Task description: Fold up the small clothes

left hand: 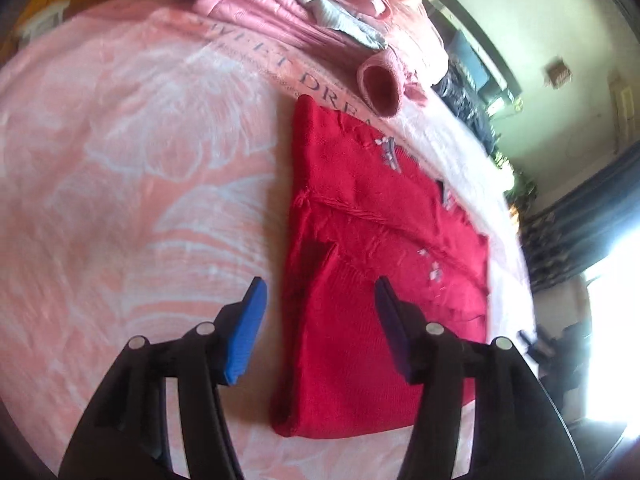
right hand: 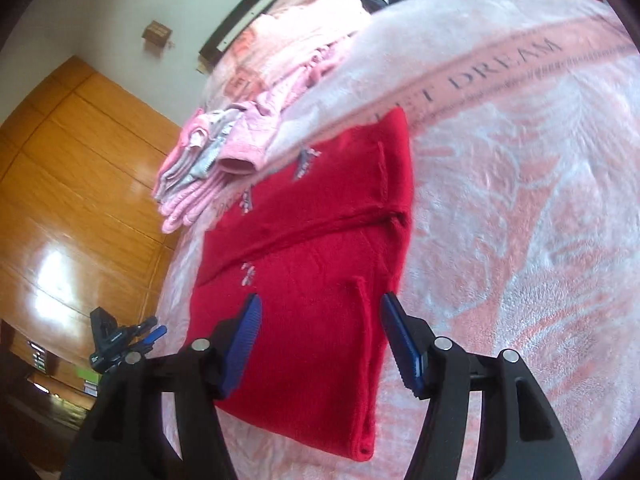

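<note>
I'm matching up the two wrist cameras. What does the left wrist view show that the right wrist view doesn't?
Only the left wrist view shows the bright window and the open left gripper up close. Only the right wrist view shows the wooden wardrobe and the open right gripper. Both show the folded red sweater, the pink clothes pile and the pink blanket.

A: What fills the lower middle of the frame?
B: A folded red sweater (left hand: 384,264) lying flat on the pink blanket (left hand: 132,184), with small grey marks on its knit.
A: And the left gripper (left hand: 320,332)?
B: At the bottom edge, its blue-padded fingers (left hand: 245,336) spread apart above the sweater's near end, gripping nothing.
A: Upper part?
B: A stack of pink and grey clothes (left hand: 288,4), with one pink cuff (left hand: 380,84) just beyond the sweater.
</note>
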Action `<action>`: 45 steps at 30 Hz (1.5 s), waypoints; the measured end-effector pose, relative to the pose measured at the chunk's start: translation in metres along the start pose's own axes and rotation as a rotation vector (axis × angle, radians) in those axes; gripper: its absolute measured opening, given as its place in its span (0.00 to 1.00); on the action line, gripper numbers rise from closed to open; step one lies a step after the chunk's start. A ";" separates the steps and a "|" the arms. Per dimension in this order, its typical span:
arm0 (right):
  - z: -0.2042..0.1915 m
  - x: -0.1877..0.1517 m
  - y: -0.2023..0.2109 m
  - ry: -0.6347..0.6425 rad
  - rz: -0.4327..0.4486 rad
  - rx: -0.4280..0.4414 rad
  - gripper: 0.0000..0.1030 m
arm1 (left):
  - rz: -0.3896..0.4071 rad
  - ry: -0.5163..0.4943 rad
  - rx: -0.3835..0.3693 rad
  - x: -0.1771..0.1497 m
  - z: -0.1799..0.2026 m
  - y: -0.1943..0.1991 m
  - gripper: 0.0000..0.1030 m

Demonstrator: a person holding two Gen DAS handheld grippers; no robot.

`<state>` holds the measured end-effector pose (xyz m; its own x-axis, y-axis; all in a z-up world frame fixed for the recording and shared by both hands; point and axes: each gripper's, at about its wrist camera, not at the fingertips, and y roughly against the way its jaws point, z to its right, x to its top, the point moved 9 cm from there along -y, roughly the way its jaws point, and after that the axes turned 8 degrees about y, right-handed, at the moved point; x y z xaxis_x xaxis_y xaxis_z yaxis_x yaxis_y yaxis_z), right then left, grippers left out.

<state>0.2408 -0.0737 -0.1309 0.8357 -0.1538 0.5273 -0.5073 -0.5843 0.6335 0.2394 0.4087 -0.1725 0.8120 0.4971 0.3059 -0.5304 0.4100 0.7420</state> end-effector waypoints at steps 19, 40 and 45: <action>-0.021 -0.043 -0.053 0.181 -0.124 -0.082 0.61 | -0.082 -0.472 0.237 -0.011 0.033 -0.086 0.44; -0.010 -0.018 -0.094 0.501 -0.220 -0.300 0.62 | -0.032 -0.433 0.173 -0.015 0.049 -0.080 0.03; -0.009 -0.019 -0.106 0.539 -0.239 -0.307 0.35 | -0.045 -0.436 0.190 -0.014 0.045 -0.091 0.04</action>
<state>0.2772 -0.0018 -0.2033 0.7508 0.4187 0.5108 -0.4245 -0.2867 0.8589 0.2871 0.3306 -0.2173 0.8812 0.0978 0.4625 -0.4714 0.2560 0.8440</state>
